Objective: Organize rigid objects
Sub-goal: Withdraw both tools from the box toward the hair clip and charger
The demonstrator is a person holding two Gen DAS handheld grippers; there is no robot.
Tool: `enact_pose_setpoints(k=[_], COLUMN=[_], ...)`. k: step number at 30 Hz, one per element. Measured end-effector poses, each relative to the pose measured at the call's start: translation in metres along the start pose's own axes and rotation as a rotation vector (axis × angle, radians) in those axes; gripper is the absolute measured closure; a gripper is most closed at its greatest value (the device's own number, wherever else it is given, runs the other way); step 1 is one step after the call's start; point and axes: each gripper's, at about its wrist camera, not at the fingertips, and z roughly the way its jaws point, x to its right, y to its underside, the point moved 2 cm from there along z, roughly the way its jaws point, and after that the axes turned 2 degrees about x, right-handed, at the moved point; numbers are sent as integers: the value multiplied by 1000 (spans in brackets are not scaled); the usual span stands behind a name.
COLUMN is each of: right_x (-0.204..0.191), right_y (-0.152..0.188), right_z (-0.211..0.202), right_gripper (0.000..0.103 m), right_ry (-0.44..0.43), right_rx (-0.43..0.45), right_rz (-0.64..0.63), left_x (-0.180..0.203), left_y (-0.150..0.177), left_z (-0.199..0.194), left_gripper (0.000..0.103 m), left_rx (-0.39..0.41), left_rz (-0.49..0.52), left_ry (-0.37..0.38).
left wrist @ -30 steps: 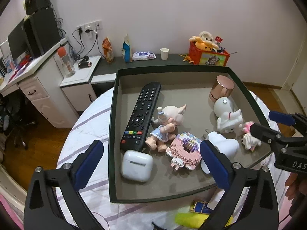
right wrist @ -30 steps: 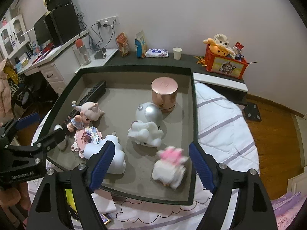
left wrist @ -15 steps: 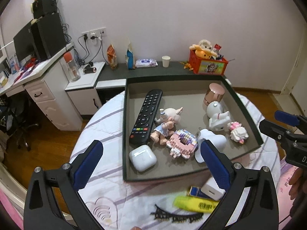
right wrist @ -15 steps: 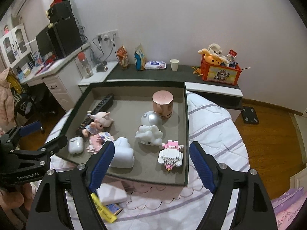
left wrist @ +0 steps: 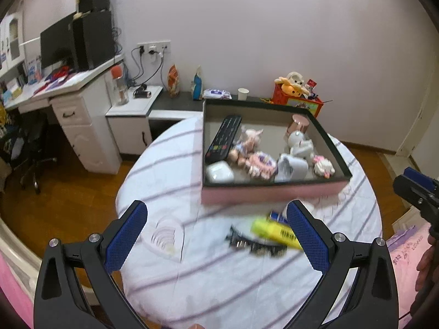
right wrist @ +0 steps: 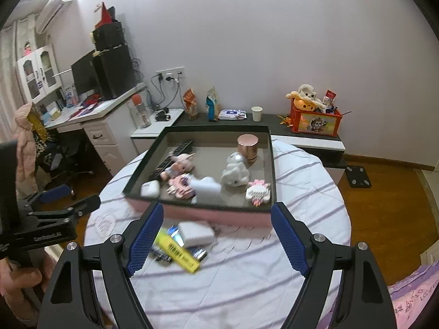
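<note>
A pink box with a dark rim sits on the round striped table. It holds a black remote, a white earbud case, a pig doll, a pink brick figure, a rose-gold jar and white figures. My left gripper is open and empty, well back from the box. My right gripper is open and empty above the table's near side. A yellow tube, a white block and a black hair clip lie on the cloth before the box.
A white desk with a monitor stands at the left. A low dark shelf behind the table carries a red toy box, a cup and packets. Wooden floor surrounds the table.
Both grippers have pulled back and up from the box, so the whole table now shows. The pink brick figure now rests in the box's near right corner.
</note>
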Motion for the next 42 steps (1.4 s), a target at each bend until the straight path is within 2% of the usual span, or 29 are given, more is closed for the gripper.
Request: enact_pose_setpoints(k=[5, 9, 13, 21, 33, 39, 42], right_x=[-5, -2, 1, 1, 5, 9, 11], right_y=[33, 61, 78, 79, 75, 75, 75], right_z=[-14, -3, 4, 19, 57, 68, 72], right_gripper=[21, 21, 21, 21, 21, 21, 21], right_ry=[-23, -31, -30, -37, -51, -49, -47], right_rx=[-15, -82, -121, -142, -195, -214, -221], right_rz=[8, 31, 41, 43, 54, 63, 67], left_x=[-7, -8, -6, 4, 14, 22, 25], left_y=[39, 68, 83, 81, 72, 72, 71], left_z=[-11, -1, 6, 20, 82, 111, 115], left_gripper=[0, 0, 0, 0, 0, 0, 0], left_rx=[-13, -75, -113, -130, -212, -238, -214], left_rz=[-20, -26, -30, -31, -112, -101, -79], left_ry=[-17, -13, -9, 0, 34, -16, -41])
